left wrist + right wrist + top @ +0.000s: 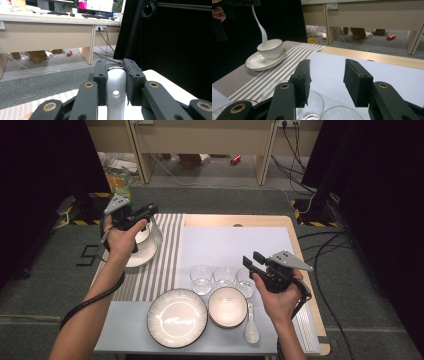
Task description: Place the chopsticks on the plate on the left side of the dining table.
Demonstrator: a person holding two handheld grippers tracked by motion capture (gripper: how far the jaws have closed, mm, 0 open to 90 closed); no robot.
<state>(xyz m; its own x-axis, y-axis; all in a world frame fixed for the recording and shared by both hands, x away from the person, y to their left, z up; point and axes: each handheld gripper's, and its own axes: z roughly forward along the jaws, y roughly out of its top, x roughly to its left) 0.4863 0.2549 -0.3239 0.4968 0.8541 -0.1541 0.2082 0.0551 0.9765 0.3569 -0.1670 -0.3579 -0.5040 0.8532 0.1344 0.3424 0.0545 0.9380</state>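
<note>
The glossy white ceramic spoon [116, 93] is clamped by its handle between the two black padded jaws of the left gripper [116, 75], the pads pressing on both flat sides of the handle. In the right gripper view the spoon [260, 27] hangs steeply from that gripper, its curved handle uppermost and its bowl end dipping inside the small round white ceramic bowl with a thin dark rim [270, 48]. That bowl stands in the middle of a shallow white saucer with a dark edge line [253, 65].

All remaining positions are given from this small bowl. The saucer rests on a woven placemat of grey and white stripes [162, 250], which runs toward the person. Beside the placemat lies a smooth pale lilac mat [230, 245] on the light wooden table [235, 220]. Near the person's edge of it, three clear round glass tumblers [201, 279] stand in a row, just beside one another. Closer to the person sit a wide white ribbed plate [177, 318], a second white bowl [227, 306] and a second white ceramic spoon [251, 326] lying flat.

The right gripper [255, 261] hovers over the tumblers, well apart from the small bowl, jaws standing wide with nothing between them.
</note>
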